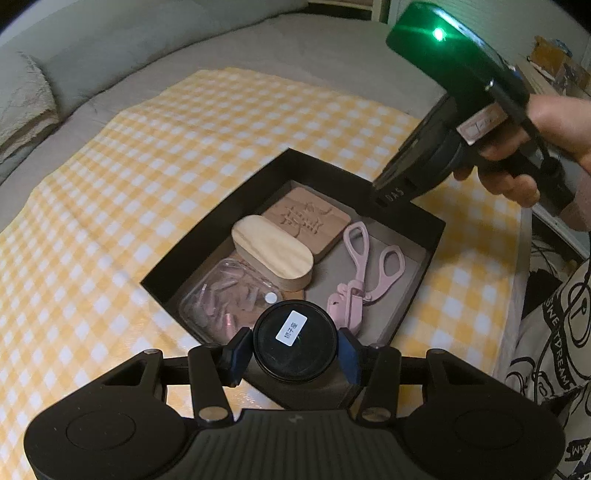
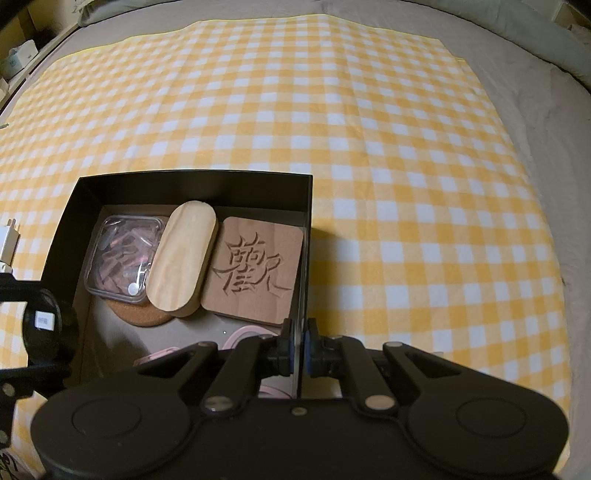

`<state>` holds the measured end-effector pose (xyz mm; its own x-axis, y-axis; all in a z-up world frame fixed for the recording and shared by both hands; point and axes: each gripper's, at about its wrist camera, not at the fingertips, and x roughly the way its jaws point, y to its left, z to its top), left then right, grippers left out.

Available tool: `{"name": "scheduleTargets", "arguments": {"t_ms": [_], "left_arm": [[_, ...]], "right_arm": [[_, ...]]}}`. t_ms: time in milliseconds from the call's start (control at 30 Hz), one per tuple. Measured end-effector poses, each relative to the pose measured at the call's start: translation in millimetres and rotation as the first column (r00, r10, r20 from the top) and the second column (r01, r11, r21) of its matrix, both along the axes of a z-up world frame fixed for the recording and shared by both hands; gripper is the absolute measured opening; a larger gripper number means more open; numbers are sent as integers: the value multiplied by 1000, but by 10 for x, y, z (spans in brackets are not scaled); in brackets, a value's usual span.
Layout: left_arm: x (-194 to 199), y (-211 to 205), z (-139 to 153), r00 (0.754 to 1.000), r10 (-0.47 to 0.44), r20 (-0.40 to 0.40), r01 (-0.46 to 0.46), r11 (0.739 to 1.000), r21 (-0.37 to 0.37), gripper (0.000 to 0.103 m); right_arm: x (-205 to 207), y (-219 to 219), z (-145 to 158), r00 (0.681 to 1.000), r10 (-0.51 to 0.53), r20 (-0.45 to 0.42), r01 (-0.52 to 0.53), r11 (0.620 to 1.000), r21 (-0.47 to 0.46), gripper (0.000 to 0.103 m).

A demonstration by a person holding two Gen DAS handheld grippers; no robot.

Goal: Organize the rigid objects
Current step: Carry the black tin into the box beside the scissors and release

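**Risk: jar lands on the packed side of the box**

Left gripper [image 1: 294,350] clamps the black round jar [image 1: 294,341] above the black box [image 1: 428,230]'s near edge. Right gripper [image 2: 299,350] pinches the box wall, steadying it. Released here, the jar could hit the clear case [image 1: 221,295] or pink scissors [image 1: 364,269] and tip.

We see dim, warm light and soft shadows inside the black box [image 1: 177,258]. A green lamp [image 1: 439,35] glares at far right; fisheye bending and darkening mark the edges.
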<state>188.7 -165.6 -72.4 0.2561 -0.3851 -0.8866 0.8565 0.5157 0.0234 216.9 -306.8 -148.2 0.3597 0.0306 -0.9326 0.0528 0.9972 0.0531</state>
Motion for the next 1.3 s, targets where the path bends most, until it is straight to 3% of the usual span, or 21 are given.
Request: {"name": "scheduleTargets", "arguments": {"t_ms": [100,233,700,1000,1300], "left_arm": [[-2,-41,-48,1000,-17,-18,17,1000,13,52],[2,-37,-70,1000,-18,-24,18,1000,9,73],[-57,19,2,998,-6,-56,5,1000,-20,82],[-163,23,122,999,-5,-40,2,998,-58,102],[-118,201,250,999,52,13,-50,994,-99,103]], "right_arm": [[-1,-1,4,1000,0,0,0,1000,0,6],[1,-10,-4,1000,1,-1,-1,1000,4,6],[0,22,-26,1000,5,-2,-5,1000,-2,6],[-4,31,-21,1000,6,-1,-6,1000,-2,6],[-8,36,-19,1000,6,0,-6,1000,-3,6]]}}
